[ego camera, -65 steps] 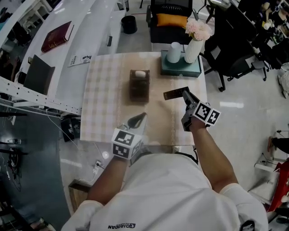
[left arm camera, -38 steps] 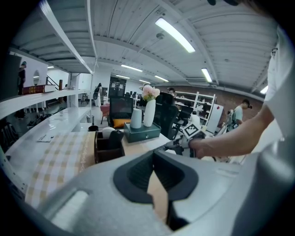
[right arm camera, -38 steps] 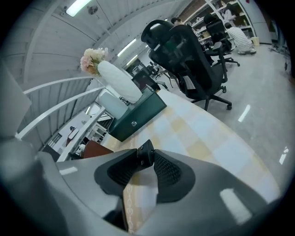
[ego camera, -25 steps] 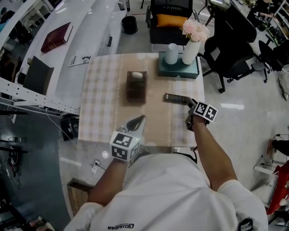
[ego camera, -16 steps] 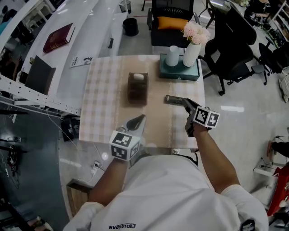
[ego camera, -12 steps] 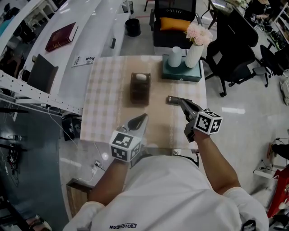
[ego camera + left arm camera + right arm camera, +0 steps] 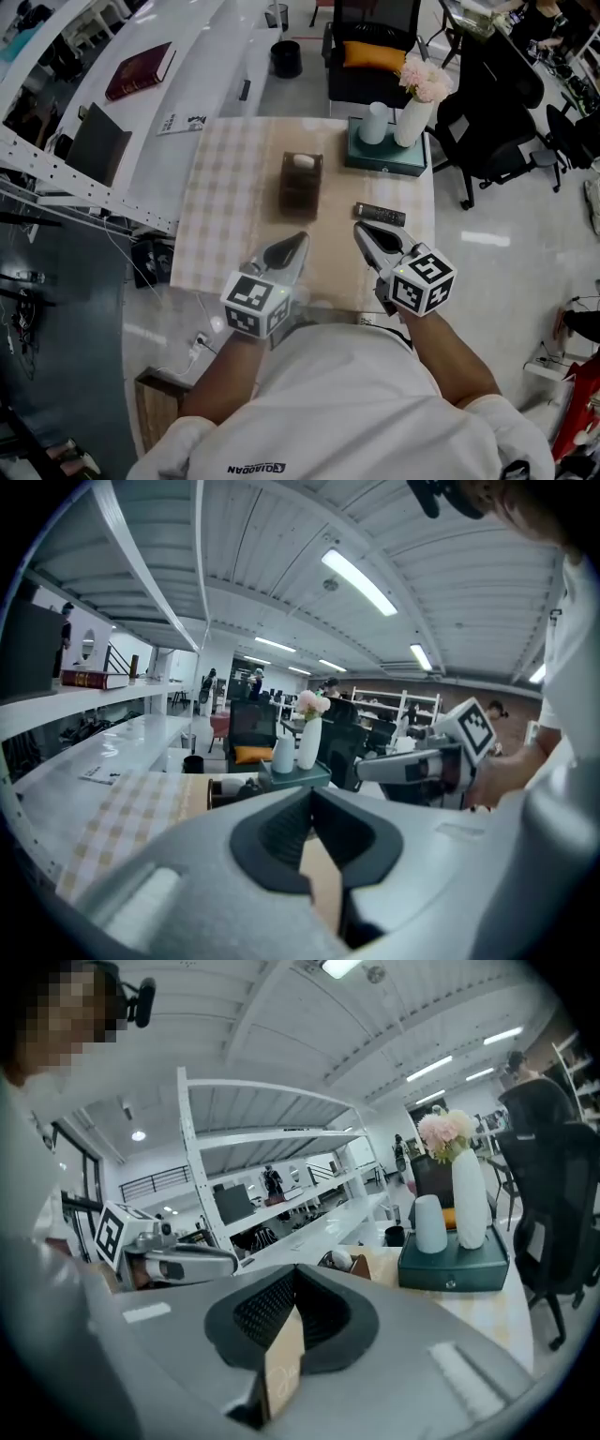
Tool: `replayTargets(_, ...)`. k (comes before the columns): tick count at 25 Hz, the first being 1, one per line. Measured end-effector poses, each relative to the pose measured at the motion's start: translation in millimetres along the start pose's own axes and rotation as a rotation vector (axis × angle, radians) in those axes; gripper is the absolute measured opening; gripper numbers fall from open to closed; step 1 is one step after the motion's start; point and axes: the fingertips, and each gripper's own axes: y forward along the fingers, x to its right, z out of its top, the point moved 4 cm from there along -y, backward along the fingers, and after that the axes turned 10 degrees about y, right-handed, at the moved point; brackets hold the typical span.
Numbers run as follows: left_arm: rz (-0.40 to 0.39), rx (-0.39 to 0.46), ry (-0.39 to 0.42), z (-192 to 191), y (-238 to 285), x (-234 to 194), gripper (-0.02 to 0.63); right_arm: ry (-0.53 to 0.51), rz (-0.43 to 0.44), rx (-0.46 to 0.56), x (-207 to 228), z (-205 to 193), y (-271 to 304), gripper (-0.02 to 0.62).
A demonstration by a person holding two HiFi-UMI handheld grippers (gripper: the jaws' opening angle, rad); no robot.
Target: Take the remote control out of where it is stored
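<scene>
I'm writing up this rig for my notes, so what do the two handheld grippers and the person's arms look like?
The left gripper and right gripper both have pale grey, tapering plastic shells with black ribbed pads inside the jaws. Each carries a white cube printed with black square markers at the hand end. The person wears a white short-sleeved shirt, leaving the forearms bare. No cables show.

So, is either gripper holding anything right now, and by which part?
Nothing is held. The left gripper and right gripper are both shut and empty; the remote control lies on the table.

Head view looks steeply down; both others look level toward vase (image 7: 308, 742)
</scene>
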Motion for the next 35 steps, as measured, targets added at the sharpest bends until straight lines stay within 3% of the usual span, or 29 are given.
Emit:
replayTargets(4,0.001,-0.005,0.014,0,0,0,0.003,-0.093,-0.024,-0.015,-5,-2,2,0.005)
replayTargets(26,0.019,-0.001,0.035,-5,-2,-15,0.003,-0.095,-0.045,-0.024,-6,-13,20,0.006)
replayTargets(31,0.020,-0.044,0.038,-16,-3,-26,0.003,-0.134,-0.074,-0.068,2,-21,38,0.006)
replayTargets(35,-0.015,-0.102,0.045,-29,-4,-29,0.003,-0.236,-0.099,-0.112,10,-26,62,0.006)
